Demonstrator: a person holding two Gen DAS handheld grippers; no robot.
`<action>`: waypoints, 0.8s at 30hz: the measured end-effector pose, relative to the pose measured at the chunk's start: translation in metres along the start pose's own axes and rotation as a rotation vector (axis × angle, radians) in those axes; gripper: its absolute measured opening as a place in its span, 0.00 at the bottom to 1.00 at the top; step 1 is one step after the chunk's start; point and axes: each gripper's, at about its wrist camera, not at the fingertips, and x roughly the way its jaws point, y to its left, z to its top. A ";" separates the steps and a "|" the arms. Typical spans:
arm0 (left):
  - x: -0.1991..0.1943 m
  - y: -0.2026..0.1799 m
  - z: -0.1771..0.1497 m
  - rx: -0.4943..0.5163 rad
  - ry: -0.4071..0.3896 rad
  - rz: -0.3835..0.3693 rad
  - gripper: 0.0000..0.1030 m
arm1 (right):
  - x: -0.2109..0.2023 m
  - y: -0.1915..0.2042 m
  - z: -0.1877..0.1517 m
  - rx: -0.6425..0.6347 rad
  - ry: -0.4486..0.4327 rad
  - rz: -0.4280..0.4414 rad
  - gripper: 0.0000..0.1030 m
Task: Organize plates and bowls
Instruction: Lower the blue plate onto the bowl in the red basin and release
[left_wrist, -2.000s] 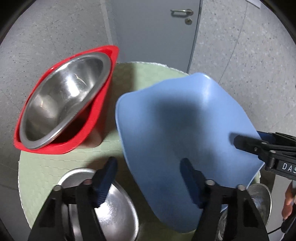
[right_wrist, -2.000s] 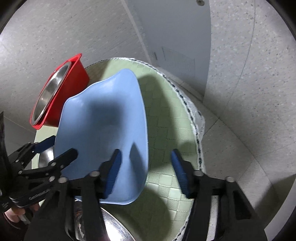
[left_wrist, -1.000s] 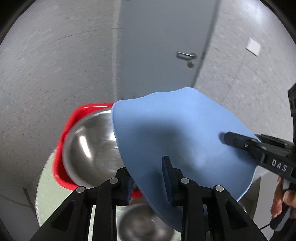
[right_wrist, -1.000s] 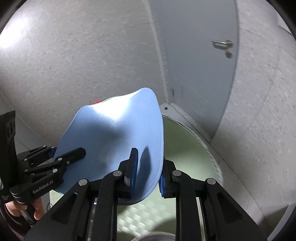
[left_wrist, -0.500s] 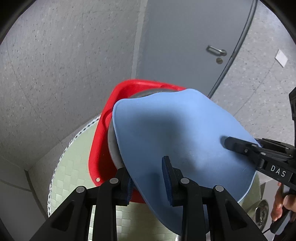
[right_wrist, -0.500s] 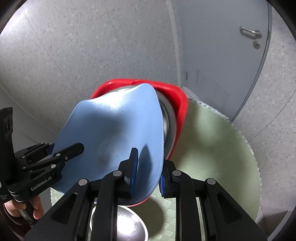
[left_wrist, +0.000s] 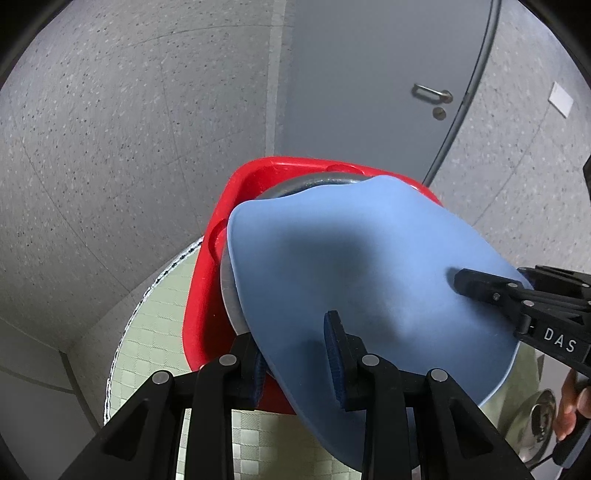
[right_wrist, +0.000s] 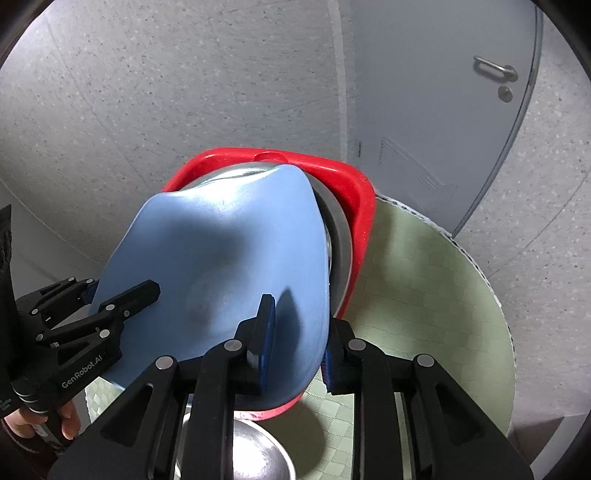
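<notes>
The right hand-held gripper (left_wrist: 480, 286) reads "DAS"; the left hand-held gripper (right_wrist: 122, 295) reads "GenRobot.AI".

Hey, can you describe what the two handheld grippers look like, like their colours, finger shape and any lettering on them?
Both are black plastic tools with angular linkage arms joined by silver rivets. The left gripper and right gripper each carry flat fingers with ribbed dark blue pads. White lettering shows on the bodies: "DAS" on the right one, "GenRobot.AI" on the left. A thin black cable hangs under the right one's handle.

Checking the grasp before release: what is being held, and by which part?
The blue plate, by its rim: left hand-held gripper on one edge; right hand-held gripper on the opposite edge, its jaws opening.
</notes>
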 end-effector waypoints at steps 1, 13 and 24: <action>0.000 -0.002 -0.001 0.007 0.000 0.007 0.25 | 0.000 0.000 -0.001 0.000 0.002 -0.004 0.23; -0.005 -0.019 -0.012 0.056 -0.021 0.053 0.51 | -0.003 -0.004 -0.011 0.010 0.010 -0.039 0.40; -0.030 -0.026 -0.031 0.016 -0.090 0.082 0.73 | -0.029 -0.014 -0.024 0.041 -0.061 0.014 0.56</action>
